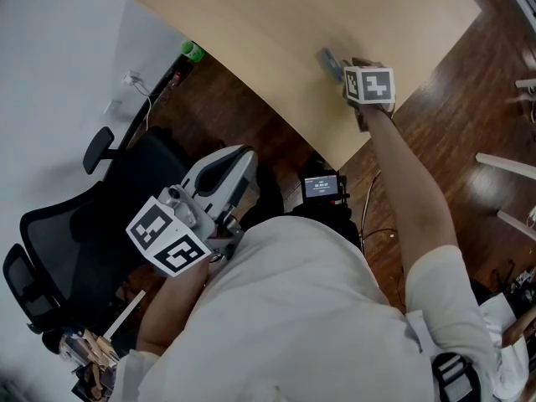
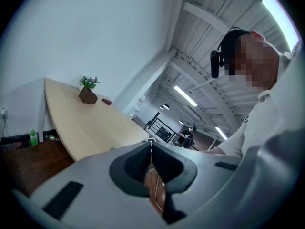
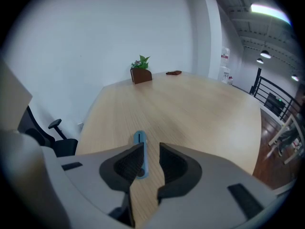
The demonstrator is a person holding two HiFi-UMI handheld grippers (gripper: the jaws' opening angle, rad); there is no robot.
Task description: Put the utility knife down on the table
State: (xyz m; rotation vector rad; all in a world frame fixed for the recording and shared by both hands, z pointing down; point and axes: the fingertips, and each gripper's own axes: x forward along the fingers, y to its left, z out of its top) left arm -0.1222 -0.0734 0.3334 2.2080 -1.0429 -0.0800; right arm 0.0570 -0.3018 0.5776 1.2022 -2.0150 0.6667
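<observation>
From above, the light wooden desk (image 1: pixel 276 23) fills the top of the head view. The right tool (image 1: pixel 362 82) reaches over the desk's near edge on an outstretched arm. The utility knife (image 1: pixel 328 61), a blurred blue-grey sliver, lies flat on the desk just inside that edge, right at the tool's tip. The left tool (image 1: pixel 239 162) hangs well off the desk, close to the person's chest, above a black office chair (image 1: pixel 67 224). A green bottle (image 1: pixel 193 51) stands on the dark floor by the desk's far corner.

In the left gripper view, the left tool (image 2: pixel 151 151) has its two pads pressed together with nothing between them. Beyond it the desk (image 2: pixel 86 123) stretches away, with a potted plant (image 2: pixel 88 92) at its far end and the green bottle (image 2: pixel 33 137) on the floor below its edge.

In the right gripper view, the right tool (image 3: pixel 151 149) stands a little open, with a clear gap between the pads. The utility knife (image 3: pixel 139 140) lies lengthwise on the desk (image 3: pixel 200 113), partly behind the left-hand pad, and the other pad is clear of it. I cannot tell whether the near pad touches it. The potted plant (image 3: pixel 141 73) and a small dark object (image 3: pixel 174 72) sit at the desk's far edge.
</observation>
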